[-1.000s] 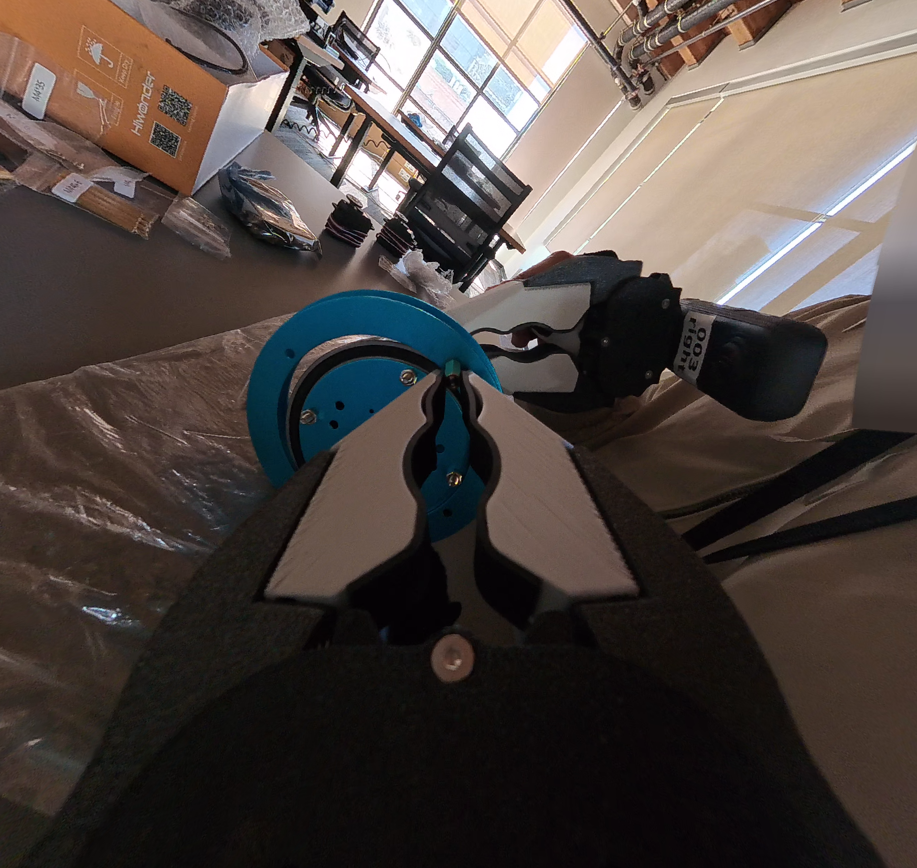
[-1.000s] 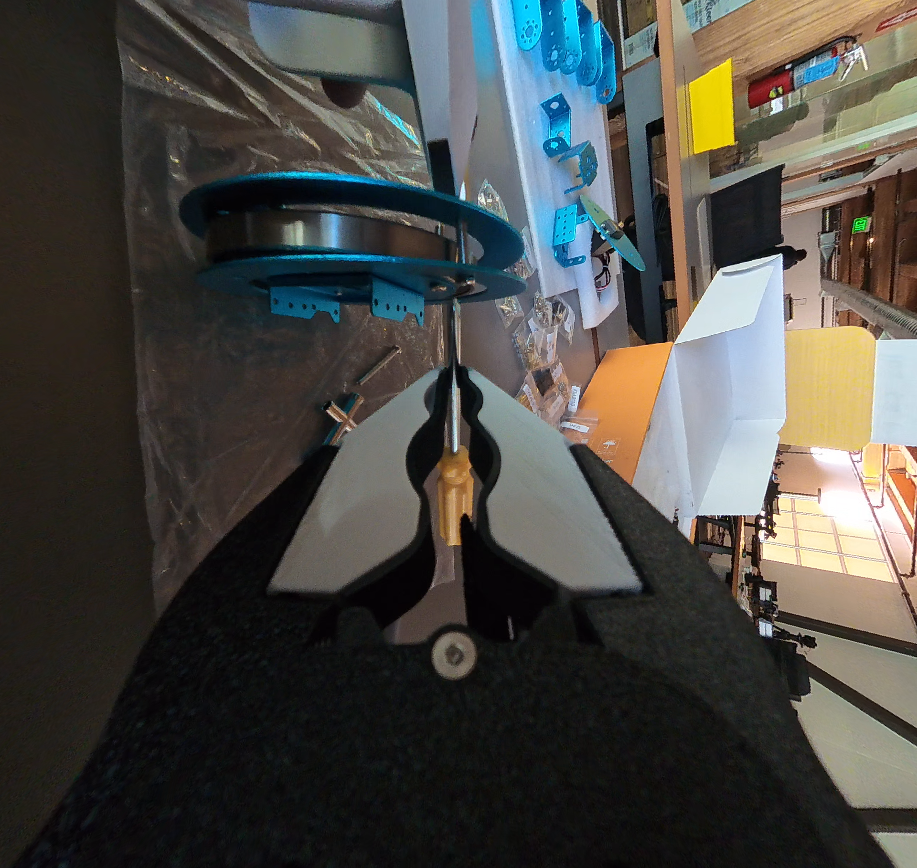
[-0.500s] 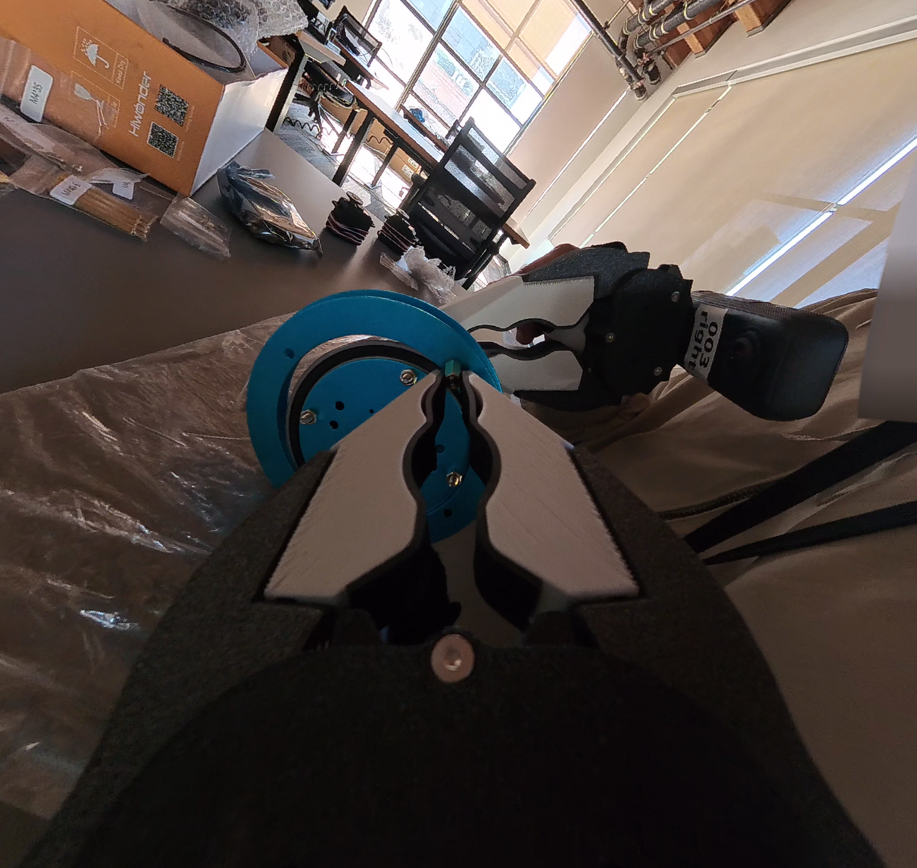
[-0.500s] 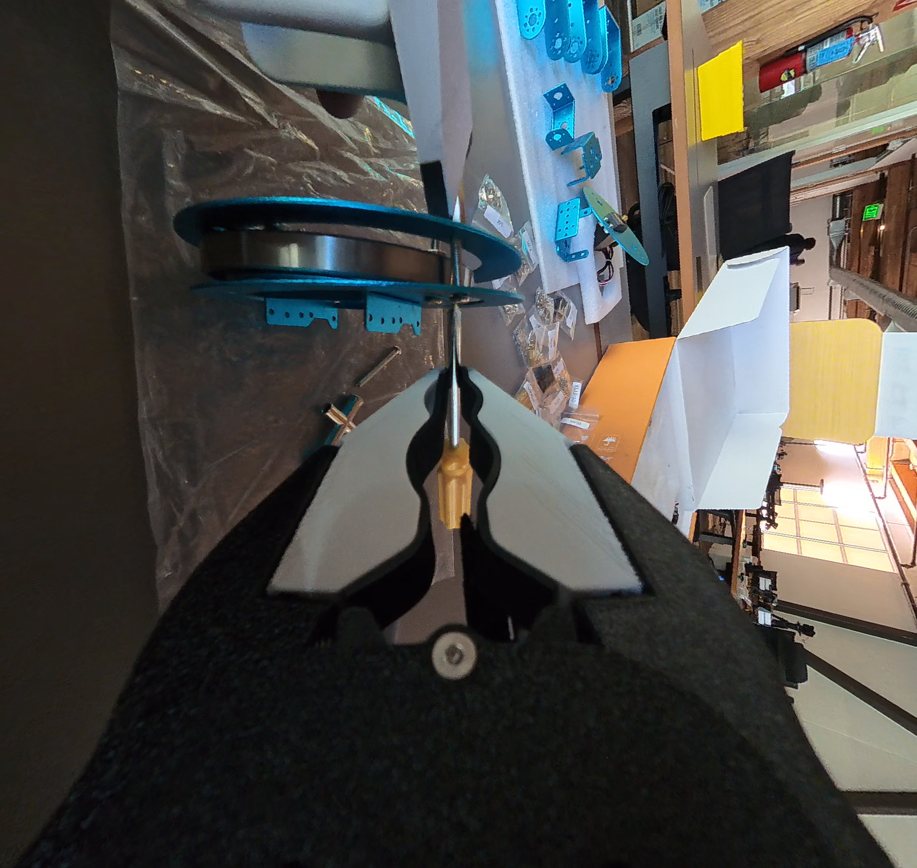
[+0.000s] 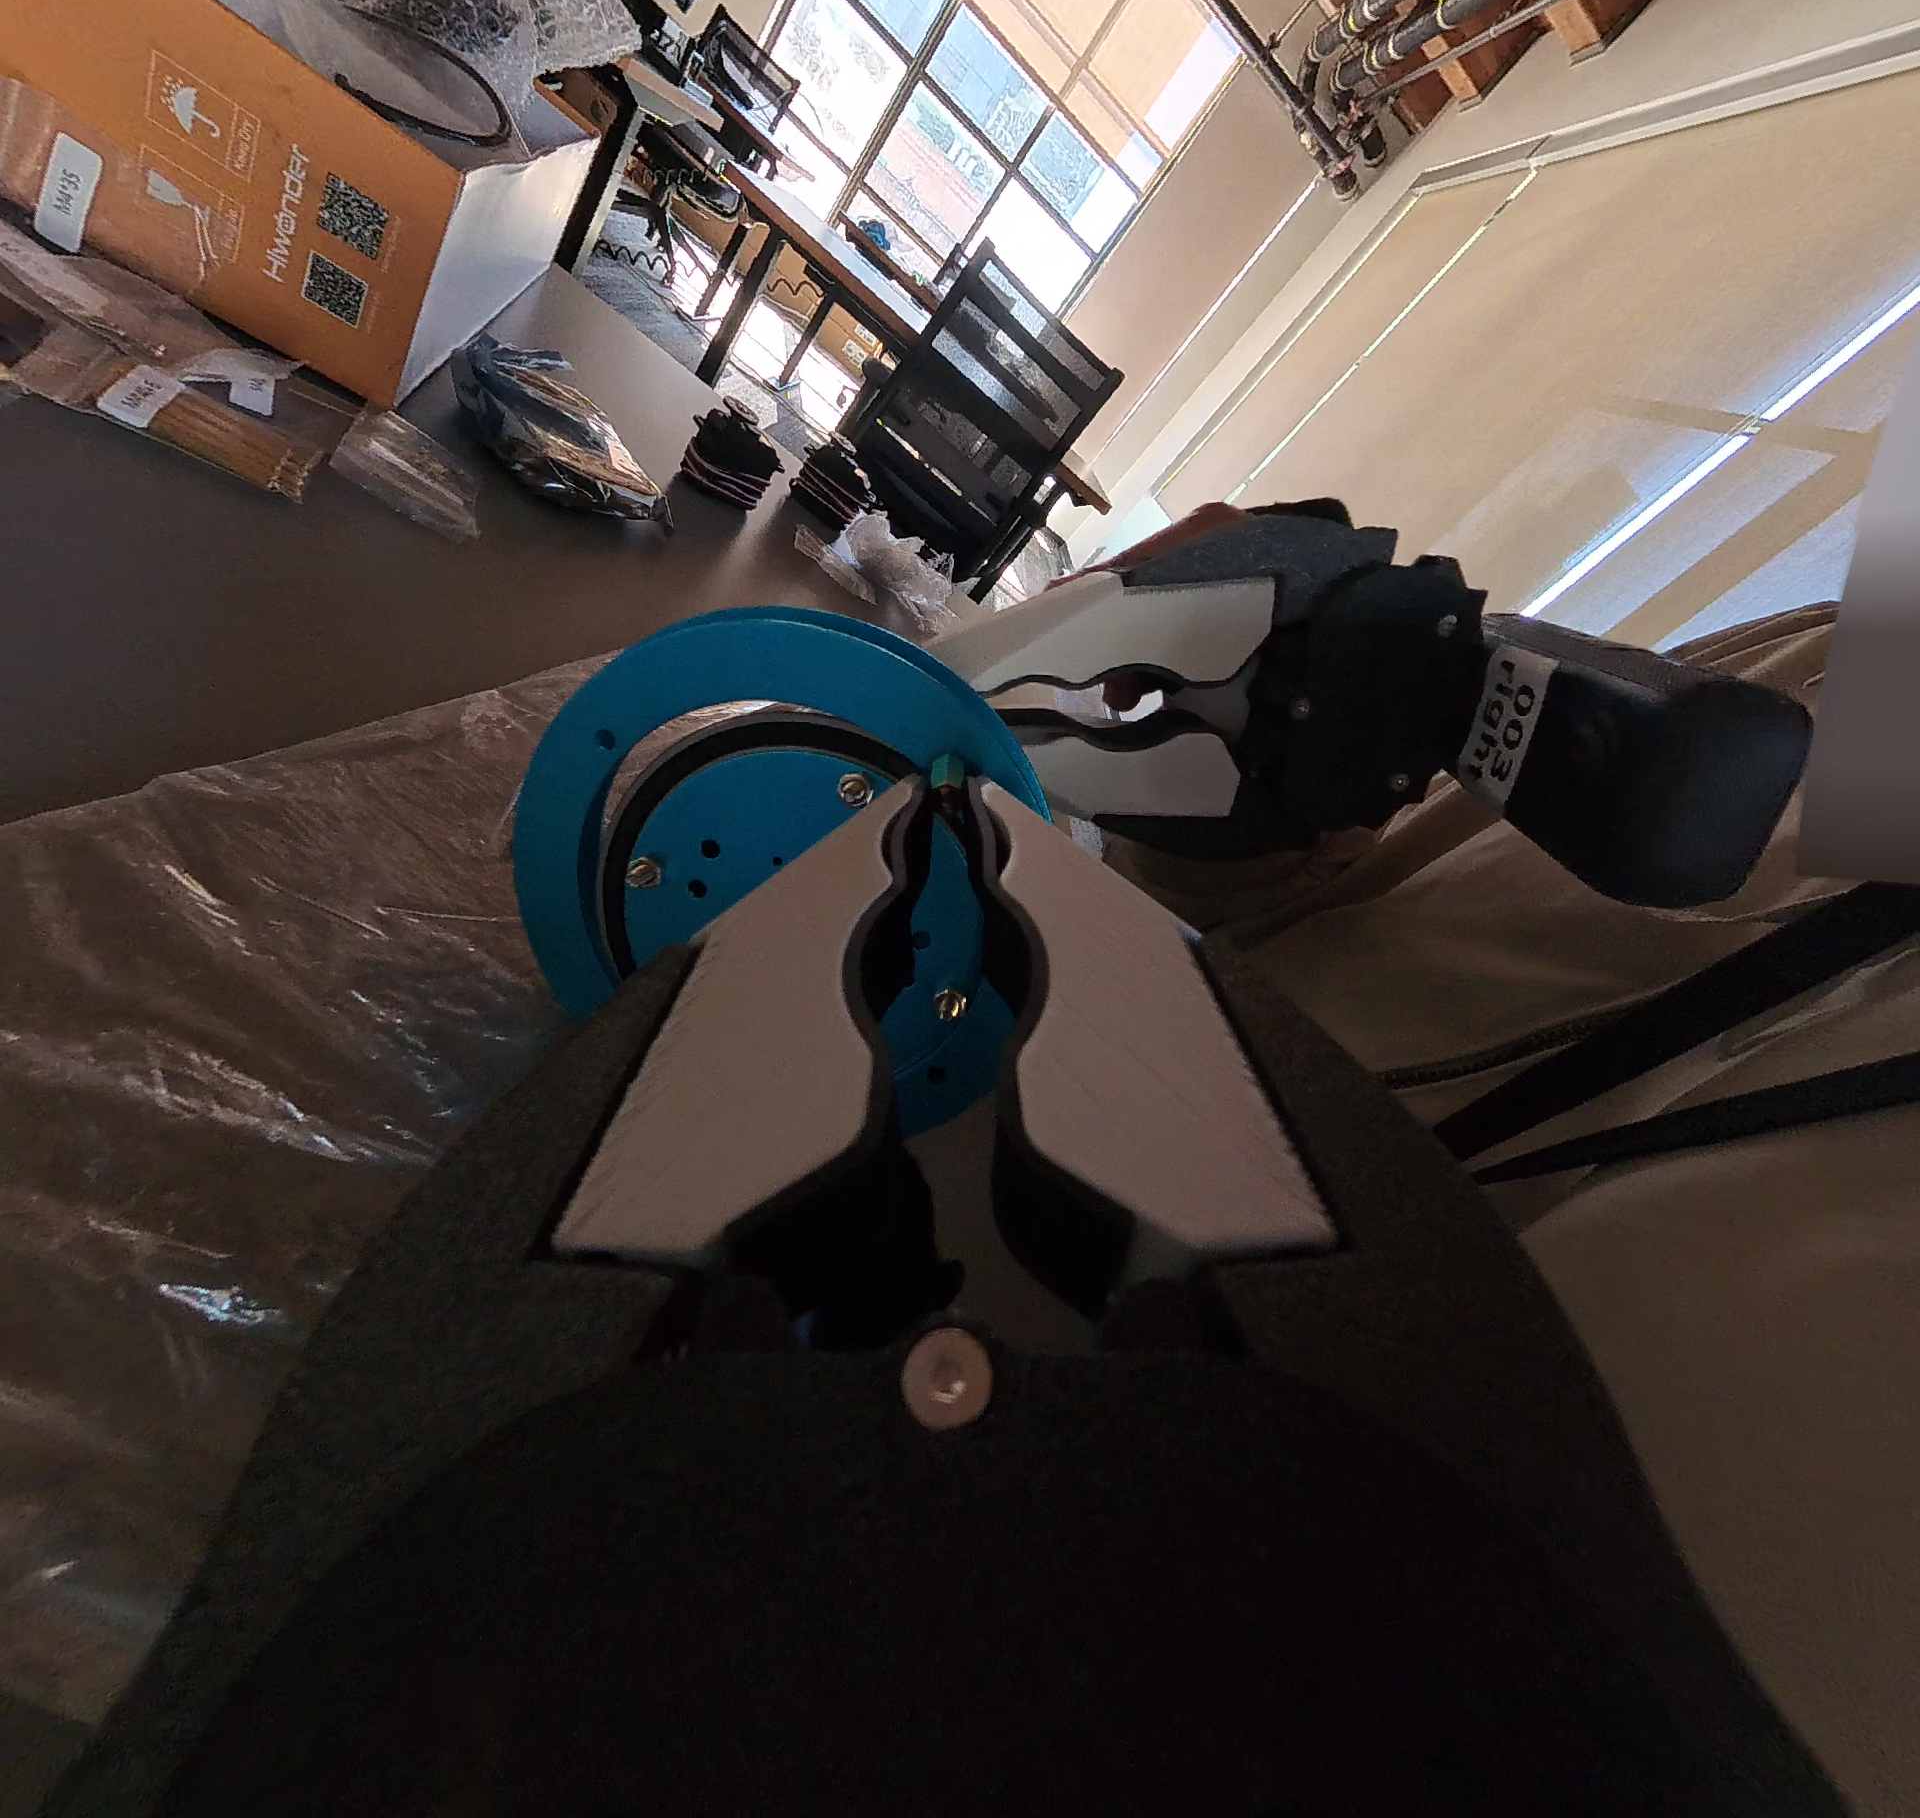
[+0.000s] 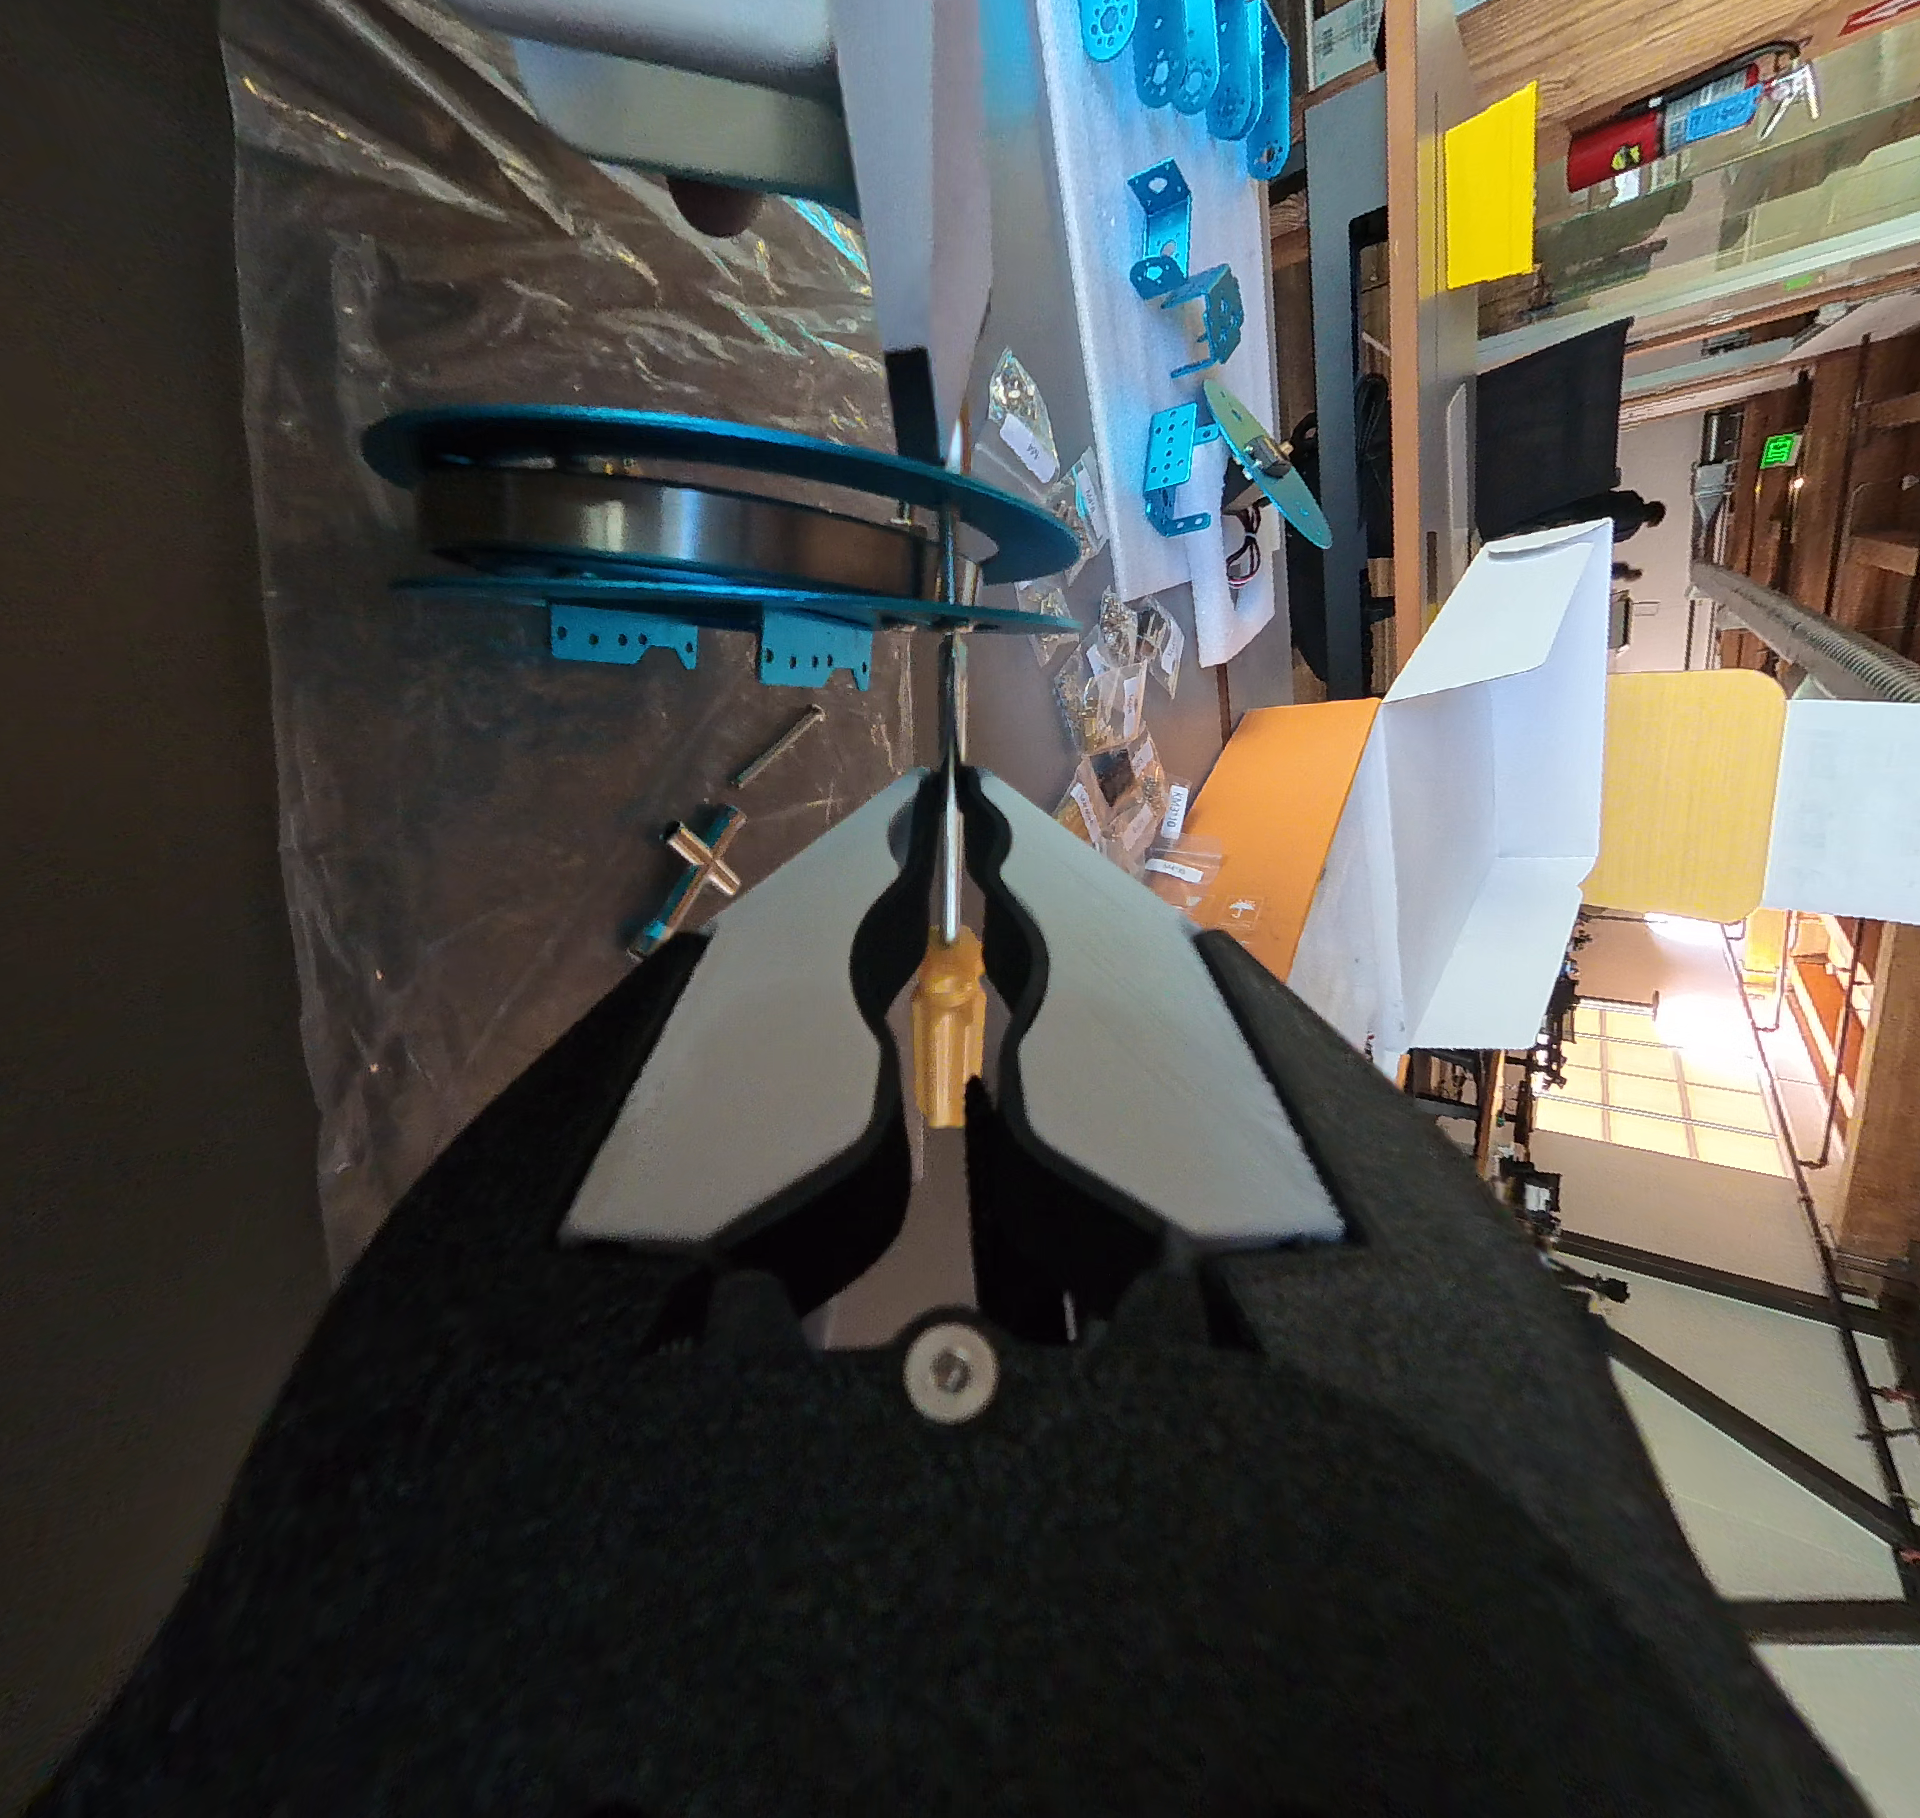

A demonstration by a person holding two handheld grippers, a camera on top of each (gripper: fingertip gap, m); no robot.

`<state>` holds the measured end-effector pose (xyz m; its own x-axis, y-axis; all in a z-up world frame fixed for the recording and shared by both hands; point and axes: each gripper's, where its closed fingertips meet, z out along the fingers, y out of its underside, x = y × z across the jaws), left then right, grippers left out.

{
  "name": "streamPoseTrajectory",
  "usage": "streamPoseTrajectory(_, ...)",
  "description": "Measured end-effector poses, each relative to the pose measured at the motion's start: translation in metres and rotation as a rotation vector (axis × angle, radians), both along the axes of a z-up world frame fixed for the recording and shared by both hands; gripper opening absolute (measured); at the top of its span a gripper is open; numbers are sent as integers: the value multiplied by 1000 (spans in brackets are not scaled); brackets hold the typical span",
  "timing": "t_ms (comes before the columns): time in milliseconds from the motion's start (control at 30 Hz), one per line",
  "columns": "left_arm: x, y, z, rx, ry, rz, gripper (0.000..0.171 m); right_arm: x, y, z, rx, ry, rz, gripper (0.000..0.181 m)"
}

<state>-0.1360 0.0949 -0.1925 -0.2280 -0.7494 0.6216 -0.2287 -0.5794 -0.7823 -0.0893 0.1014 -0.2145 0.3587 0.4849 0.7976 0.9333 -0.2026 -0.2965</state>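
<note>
Left wrist view looks along the left gripper (image 5: 940, 781), whose tongs are drawn in to a narrow slit and pinch a small teal piece (image 5: 943, 777) against the face of the blue disc assembly (image 5: 665, 760). That assembly, two blue discs with a dark metal ring between them, stands on edge on a crinkled plastic sheet (image 5: 208, 989) over the dark table (image 5: 260, 646). Its flat faces turn toward the two grippers.

The right gripper (image 6: 945, 776) comes in from the far side of the assembly. Its tongs are clamped on an orange-handled screwdriver (image 6: 943, 1020). The screwdriver's long axis runs straight out along the fingers, square to the disc faces, and its thin shaft meets the nearer disc close to the rim, roughly in line with the left gripper's tips beyond.

Just left of the right gripper, a small cross-shaped wrench (image 6: 701, 864) and a loose pin (image 6: 774, 745) lie on the plastic. Farther right, blue brackets (image 6: 1174, 210) sit on white foam, with an orange box (image 6: 1278, 812) nearer.
</note>
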Motion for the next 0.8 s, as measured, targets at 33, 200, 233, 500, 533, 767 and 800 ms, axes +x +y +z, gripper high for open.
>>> streamPoseTrajectory(33,0,0,0,1,1,-1,4,0,-1,1,0,-13,0,3)
streamPoseTrajectory(200,2,-2,1,16,20,3,4,1,-9,4,-16,-75,13,3)
streamPoseTrajectory(233,3,-3,1,25,24,6,3,2,-11,5,-30,-82,11,3)
streamPoseTrajectory(500,6,-10,3,69,45,-10,3,-4,-31,0,-321,115,110,3)
streamPoseTrajectory(533,6,-10,3,63,50,-17,3,-4,-30,1,-350,155,128,3)
streamPoseTrajectory(767,8,-15,1,9,42,-49,5,-9,-44,-6,-822,598,129,2)
streamPoseTrajectory(800,8,-14,1,2,34,-43,5,-10,-45,-7,-880,669,132,2)
